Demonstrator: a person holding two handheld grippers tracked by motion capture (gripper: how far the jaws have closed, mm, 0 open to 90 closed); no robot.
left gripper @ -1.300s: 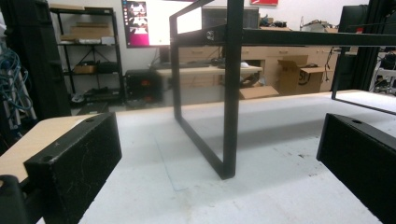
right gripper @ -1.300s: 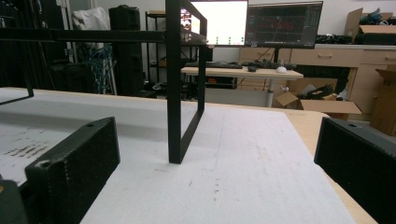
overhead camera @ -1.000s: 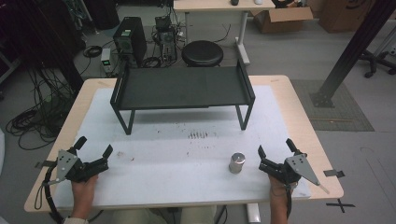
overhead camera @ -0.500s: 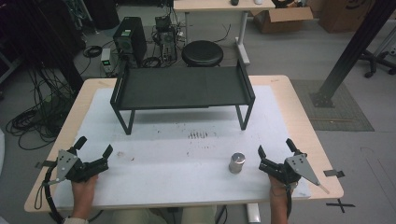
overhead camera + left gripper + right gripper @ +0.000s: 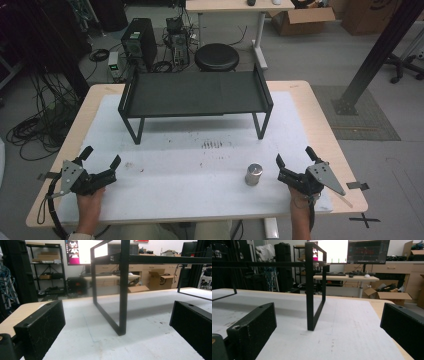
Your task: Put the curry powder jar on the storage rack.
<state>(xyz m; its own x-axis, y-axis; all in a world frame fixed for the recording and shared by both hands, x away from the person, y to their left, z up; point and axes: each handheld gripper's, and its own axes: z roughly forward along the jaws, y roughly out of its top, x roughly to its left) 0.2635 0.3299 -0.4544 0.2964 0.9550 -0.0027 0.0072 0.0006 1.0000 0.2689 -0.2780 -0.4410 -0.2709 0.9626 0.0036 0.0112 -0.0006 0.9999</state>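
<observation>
Metal cylinder (image 5: 253,174) stands upright near the counter's front edge, just left of my right gripper (image 5: 296,164); left gripper (image 5: 101,161) is well apart. Both sets of fingers wide, empty.

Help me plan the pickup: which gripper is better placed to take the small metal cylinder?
Right. The right gripper rests open just beside the metal cylinder, while the left gripper sits open at the table's far side.

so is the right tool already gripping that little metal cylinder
No, in the high view the right tool sits open on the table, apart from the metal cylinder, which stands free to its left.
</observation>
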